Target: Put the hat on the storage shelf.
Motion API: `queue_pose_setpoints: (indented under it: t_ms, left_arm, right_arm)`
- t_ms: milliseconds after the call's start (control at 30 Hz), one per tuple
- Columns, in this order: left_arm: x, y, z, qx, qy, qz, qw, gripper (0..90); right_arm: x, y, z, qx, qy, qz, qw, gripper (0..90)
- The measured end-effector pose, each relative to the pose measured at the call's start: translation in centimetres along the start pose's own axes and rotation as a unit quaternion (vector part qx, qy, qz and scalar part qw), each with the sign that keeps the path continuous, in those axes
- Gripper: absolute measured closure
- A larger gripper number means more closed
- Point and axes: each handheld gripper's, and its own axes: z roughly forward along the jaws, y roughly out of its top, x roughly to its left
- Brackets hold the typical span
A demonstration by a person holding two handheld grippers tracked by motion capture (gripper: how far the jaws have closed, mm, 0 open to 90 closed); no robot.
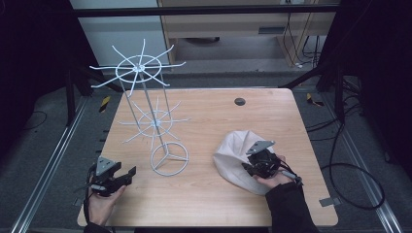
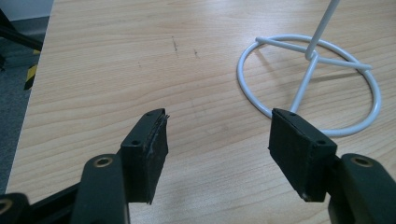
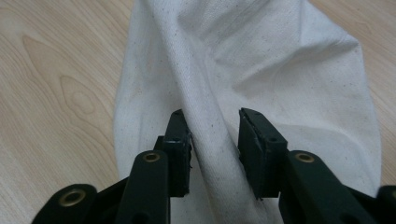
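Right gripper view: right gripper [image 3: 215,140], jaws part-spread, straddles a raised fold of the soft, light off-white cloth bag [image 3: 280,60]; pinch that ridge. Left gripper [image 2: 219,140] is spread, empty.

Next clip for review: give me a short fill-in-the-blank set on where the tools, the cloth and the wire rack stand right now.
1. The right tool has a fold of the white ____ between its jaws.
2. The left tool is open over bare ____.
3. The rack stands on a round ____ base.
4. In the high view the cloth lies to the ____ of the rack.

Missing words: cloth; table; wire; right
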Motion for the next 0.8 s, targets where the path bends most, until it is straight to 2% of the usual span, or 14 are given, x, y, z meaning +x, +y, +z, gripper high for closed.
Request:
queue_pose_setpoints:
  t_ms: [100,267,400,800]
  left_arm:
    - [0.0,0.0,0.2,0.005,0.003,0.004,1.0000,38.2]
    - [-0.1,0.0,0.2,0.005,0.003,0.008,0.9999,39.0]
    - [-0.1,0.0,0.2,0.006,0.001,0.010,0.9999,39.8]
    - [-0.1,-0.1,0.2,0.007,0.001,0.010,0.9999,41.2]
  right_arm:
    - [0.0,0.2,0.2,0.008,0.000,-0.003,1.0000,68.2]
    - [0.1,0.9,1.0,0.036,-0.011,-0.009,0.9993,78.3]
    - [0.2,1.1,1.4,0.045,-0.013,-0.006,0.9989,86.1]
    - [-0.1,0.8,0.2,0.007,-0.020,0.004,0.9998,88.1]
